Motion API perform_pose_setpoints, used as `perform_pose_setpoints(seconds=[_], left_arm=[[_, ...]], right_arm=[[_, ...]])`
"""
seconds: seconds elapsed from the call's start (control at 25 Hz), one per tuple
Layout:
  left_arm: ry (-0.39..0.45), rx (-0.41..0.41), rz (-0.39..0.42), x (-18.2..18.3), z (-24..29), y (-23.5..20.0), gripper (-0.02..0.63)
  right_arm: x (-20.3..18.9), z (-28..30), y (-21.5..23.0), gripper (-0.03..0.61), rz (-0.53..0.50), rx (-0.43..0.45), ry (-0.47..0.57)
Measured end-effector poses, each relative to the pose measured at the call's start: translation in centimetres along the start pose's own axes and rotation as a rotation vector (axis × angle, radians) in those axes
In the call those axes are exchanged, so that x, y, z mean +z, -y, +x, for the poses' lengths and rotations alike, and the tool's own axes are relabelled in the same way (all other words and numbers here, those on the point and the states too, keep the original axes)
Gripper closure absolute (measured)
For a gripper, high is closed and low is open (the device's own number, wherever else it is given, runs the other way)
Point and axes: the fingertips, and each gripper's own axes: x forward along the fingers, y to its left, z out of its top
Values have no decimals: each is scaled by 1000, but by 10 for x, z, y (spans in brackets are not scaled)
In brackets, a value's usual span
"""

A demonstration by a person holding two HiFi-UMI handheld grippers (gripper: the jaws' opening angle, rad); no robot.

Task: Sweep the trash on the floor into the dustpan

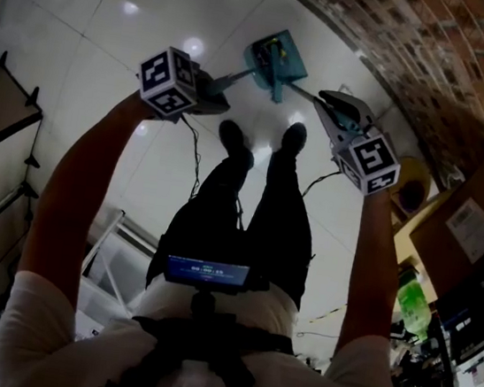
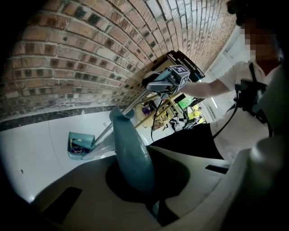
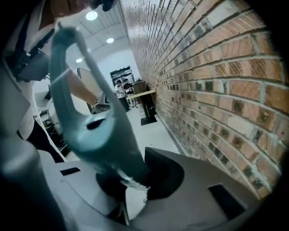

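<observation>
**Head view.** The dustpan (image 1: 277, 57) sits on the white floor (image 1: 113, 27), just ahead of the person's shoes (image 1: 236, 140) and near the brick wall (image 1: 440, 55). The trash (image 1: 273, 54) lies inside the pan as small coloured bits. The left tool (image 1: 213, 96) is clamped on the dustpan handle (image 1: 236, 76), whose shaft runs to the pan. The right tool (image 1: 327, 109) grips the broom handle (image 1: 343, 108), and the broom shaft slants down to the pan.

**Left gripper view.** The jaws are fully together on the teal dustpan handle. The pan stands on the floor at the foot of the wall with the trash inside it. The right tool is raised above, its broom shaft reaching down to the pan.

**Right gripper view.** The jaws stand narrow, pinching the teal broom handle, which is blurred. The brick wall fills the right side.
</observation>
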Motion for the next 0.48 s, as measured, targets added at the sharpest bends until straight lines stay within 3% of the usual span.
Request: perform_pose_setpoints(seconds=[0.24, 0.48], left_arm=[[15, 3, 20, -2, -3, 0, 614], [66, -21, 94, 16, 0, 22, 614]], right_arm=[[11, -11, 4, 534, -54, -68, 29], [28, -71, 9, 535, -54, -198, 94]])
